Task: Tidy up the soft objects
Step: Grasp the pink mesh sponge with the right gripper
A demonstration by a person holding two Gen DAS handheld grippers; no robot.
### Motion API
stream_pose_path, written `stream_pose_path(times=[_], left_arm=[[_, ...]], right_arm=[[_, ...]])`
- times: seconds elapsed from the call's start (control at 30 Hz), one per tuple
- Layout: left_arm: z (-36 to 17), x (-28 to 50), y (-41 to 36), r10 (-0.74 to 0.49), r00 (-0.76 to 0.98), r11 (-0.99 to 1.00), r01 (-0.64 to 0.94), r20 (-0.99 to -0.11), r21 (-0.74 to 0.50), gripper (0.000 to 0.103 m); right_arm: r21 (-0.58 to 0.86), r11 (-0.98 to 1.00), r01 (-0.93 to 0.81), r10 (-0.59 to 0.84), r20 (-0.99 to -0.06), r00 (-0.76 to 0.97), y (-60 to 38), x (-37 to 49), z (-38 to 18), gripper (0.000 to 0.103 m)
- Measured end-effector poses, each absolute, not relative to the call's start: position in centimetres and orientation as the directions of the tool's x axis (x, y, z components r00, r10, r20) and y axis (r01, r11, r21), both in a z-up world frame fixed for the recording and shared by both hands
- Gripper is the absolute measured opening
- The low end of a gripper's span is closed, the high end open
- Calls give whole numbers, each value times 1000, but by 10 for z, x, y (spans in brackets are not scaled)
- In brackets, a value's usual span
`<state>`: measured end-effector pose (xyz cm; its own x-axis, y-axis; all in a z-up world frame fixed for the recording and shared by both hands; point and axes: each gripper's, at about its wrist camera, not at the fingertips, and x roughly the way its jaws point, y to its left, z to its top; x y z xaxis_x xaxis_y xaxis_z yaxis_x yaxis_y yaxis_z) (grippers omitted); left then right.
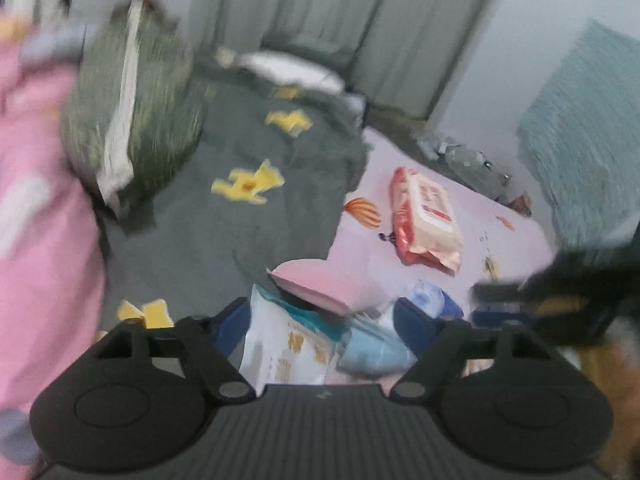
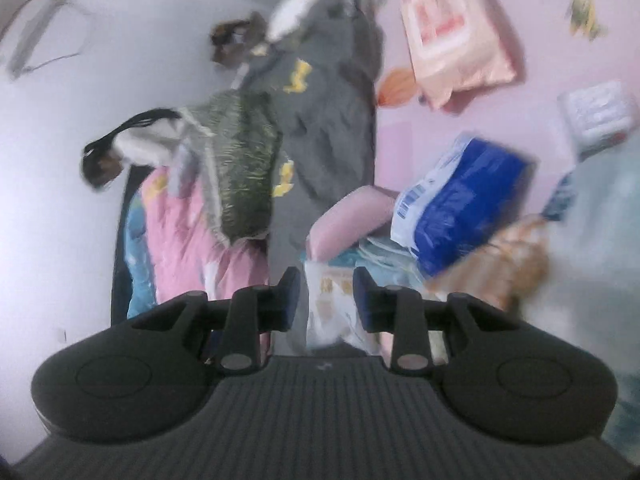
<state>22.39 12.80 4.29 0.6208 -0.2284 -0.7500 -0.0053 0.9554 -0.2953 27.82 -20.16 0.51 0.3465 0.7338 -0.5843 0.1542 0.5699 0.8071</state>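
Both views are blurred by motion. My left gripper (image 1: 322, 322) is open over a pile of soft packs: a white pack with yellow print (image 1: 280, 352), a light blue pack (image 1: 378, 350) and a pink pad (image 1: 316, 282). My right gripper (image 2: 326, 298) is open, its blue pads either side of the same white pack (image 2: 330, 304). It also shows in the left wrist view (image 1: 560, 296) at the right. A blue and white pack (image 2: 460, 196) and the pink pad (image 2: 352, 216) lie ahead. A red and white wipes pack (image 1: 426, 216) lies on the pink sheet (image 1: 500, 240).
A grey blanket with yellow figures (image 1: 240, 184) covers the bed's middle. A green patterned pillow (image 1: 132, 120) leans on a pink quilt (image 1: 36, 216) at the left. A teal cloth (image 1: 580, 140) hangs at the right. Grey curtains (image 1: 320, 8) stand behind.
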Motion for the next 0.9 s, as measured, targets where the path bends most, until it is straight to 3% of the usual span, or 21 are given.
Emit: stream_pose_path(times=[0.1, 0.43, 0.57, 0.9], left_arm=[[24, 265, 136, -254, 556, 941, -48, -792, -336, 68], [-23, 339, 137, -307, 424, 908, -137, -852, -395, 68], [-34, 347, 138, -340, 386, 893, -152, -858, -423, 67], [-33, 330, 139, -398, 421, 853, -158, -815, -498, 43]], right_arm=[[774, 599, 205, 720, -633, 284, -172, 318, -24, 29], [696, 635, 335, 681, -709, 184, -134, 391, -90, 31], [701, 627, 341, 685, -704, 187, -134, 399, -87, 42], [691, 660, 295, 668, -719, 191, -131, 397, -92, 41]])
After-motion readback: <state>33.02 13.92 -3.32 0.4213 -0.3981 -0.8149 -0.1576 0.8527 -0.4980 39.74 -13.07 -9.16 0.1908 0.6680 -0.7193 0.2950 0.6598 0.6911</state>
